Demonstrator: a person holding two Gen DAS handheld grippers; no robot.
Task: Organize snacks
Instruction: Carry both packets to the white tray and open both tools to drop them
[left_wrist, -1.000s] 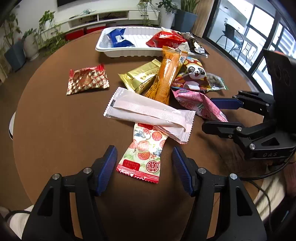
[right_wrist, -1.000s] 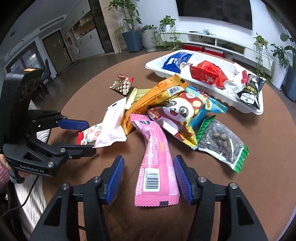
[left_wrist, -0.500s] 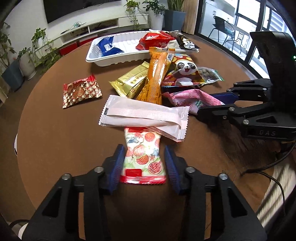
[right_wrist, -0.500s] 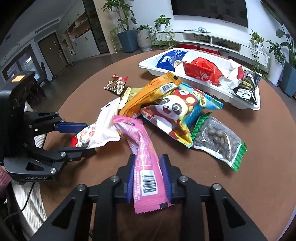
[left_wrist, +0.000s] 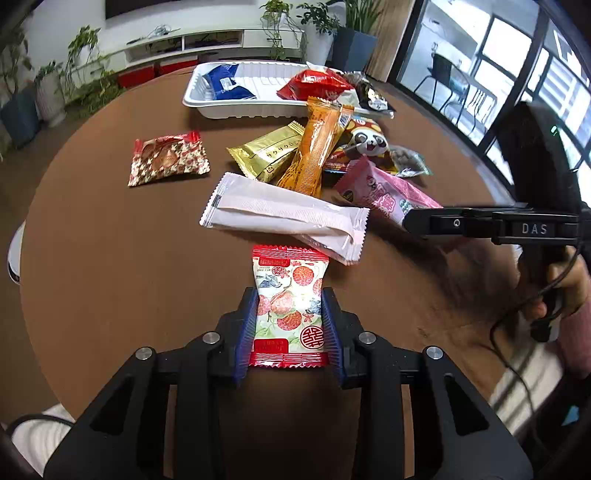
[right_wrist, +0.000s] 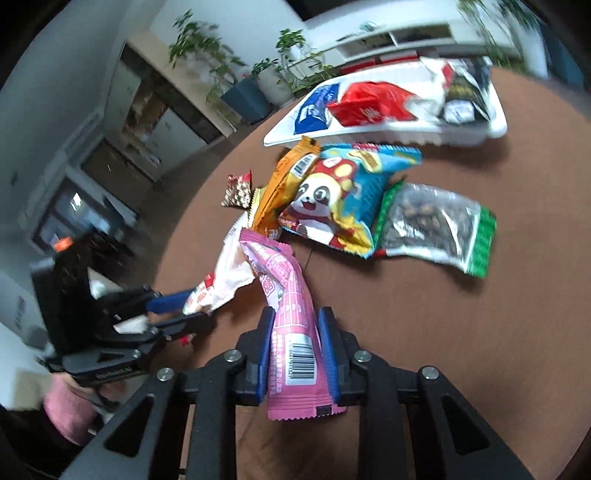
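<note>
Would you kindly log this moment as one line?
left gripper: shut on lychee packet | right gripper: shut on pink packet | tray: partly filled

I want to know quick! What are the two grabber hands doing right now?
Left gripper: has just closed, now shut on the lychee snack packet.
Right gripper: has just closed, now shut on the pink snack packet.

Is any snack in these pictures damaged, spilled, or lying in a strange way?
Nothing looks torn or spilled. Two things stand out: the black packet hangs over the end rim of the white tray instead of lying inside, and the pink packet, held by the right gripper, is bent in the middle.
</note>
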